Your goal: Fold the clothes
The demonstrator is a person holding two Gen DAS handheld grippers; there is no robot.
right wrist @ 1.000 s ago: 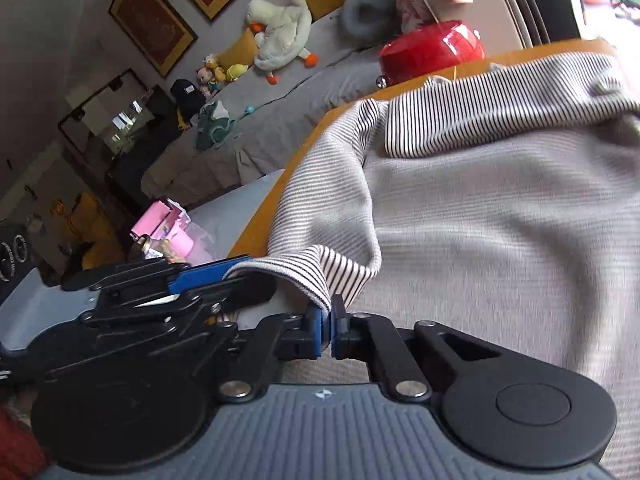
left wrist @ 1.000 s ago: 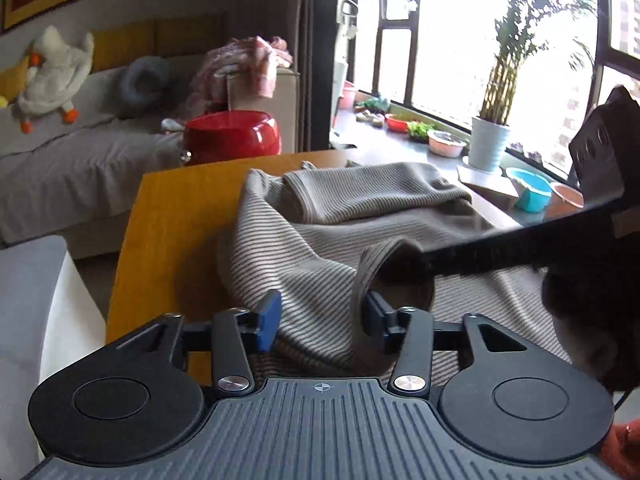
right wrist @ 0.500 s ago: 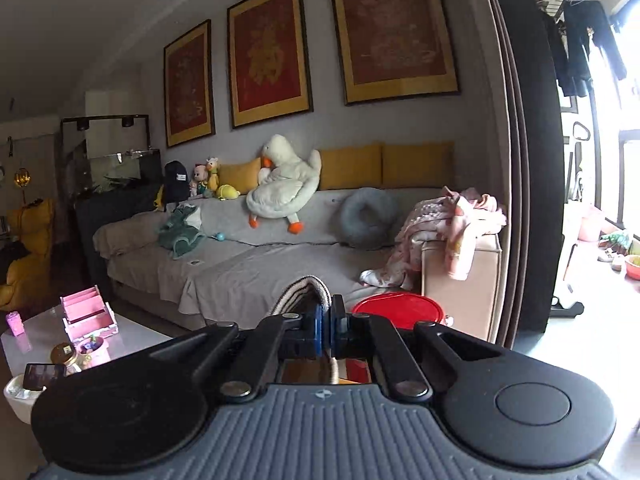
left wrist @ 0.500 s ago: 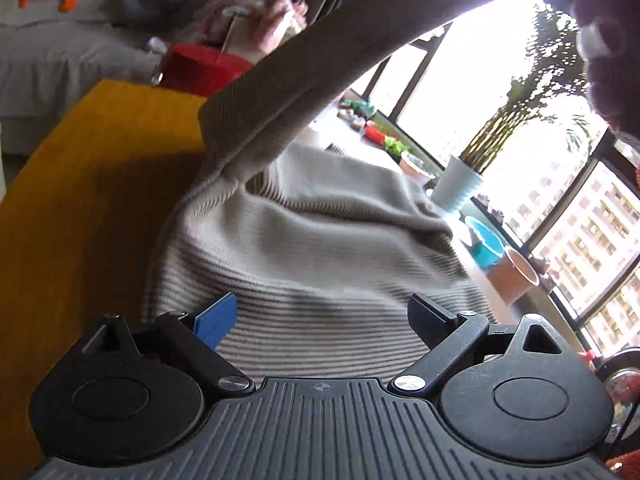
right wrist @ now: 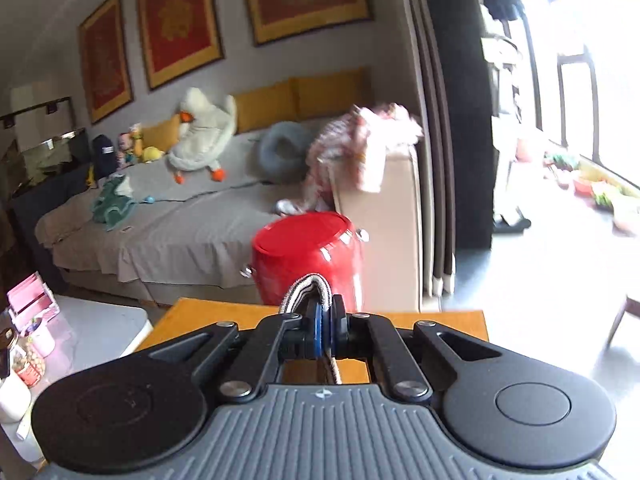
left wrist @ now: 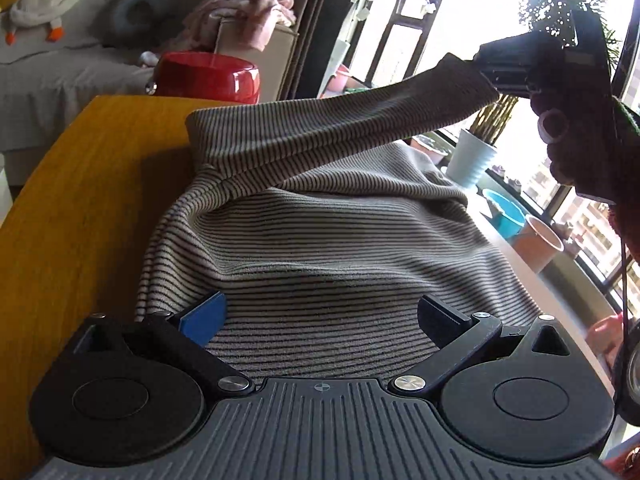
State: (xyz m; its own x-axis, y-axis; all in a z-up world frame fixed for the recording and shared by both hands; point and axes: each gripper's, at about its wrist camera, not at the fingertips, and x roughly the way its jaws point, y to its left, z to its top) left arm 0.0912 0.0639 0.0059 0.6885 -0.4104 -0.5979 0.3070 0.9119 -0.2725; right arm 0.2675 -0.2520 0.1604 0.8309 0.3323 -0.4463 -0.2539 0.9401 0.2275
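A grey sweater with thin dark stripes (left wrist: 320, 240) lies spread on the yellow wooden table (left wrist: 80, 200). My left gripper (left wrist: 320, 314) hovers low over its near part. Its jaws are opening and stand wide apart, with cloth lying under the gap and neither pad pressing on it. One sleeve (left wrist: 340, 128) is stretched up and to the right, off the table. My right gripper (left wrist: 494, 76) holds the end of it in the air. In the right wrist view the right gripper (right wrist: 326, 316) is shut on the striped cuff (right wrist: 306, 290), which sticks up above the pads.
A red glossy tub (left wrist: 206, 76) stands just past the table's far edge, before a grey-covered sofa (right wrist: 180, 232). A white plant pot (left wrist: 472, 160), a blue bowl (left wrist: 504, 212) and a pink cup (left wrist: 536, 244) line the window side. A white low table (right wrist: 100, 328) sits left.
The right gripper has risen with the cuff, pulling the sleeve taut off the table. The left jaws have spread from half open to wide, and the left gripper has dropped closer to the sweater.
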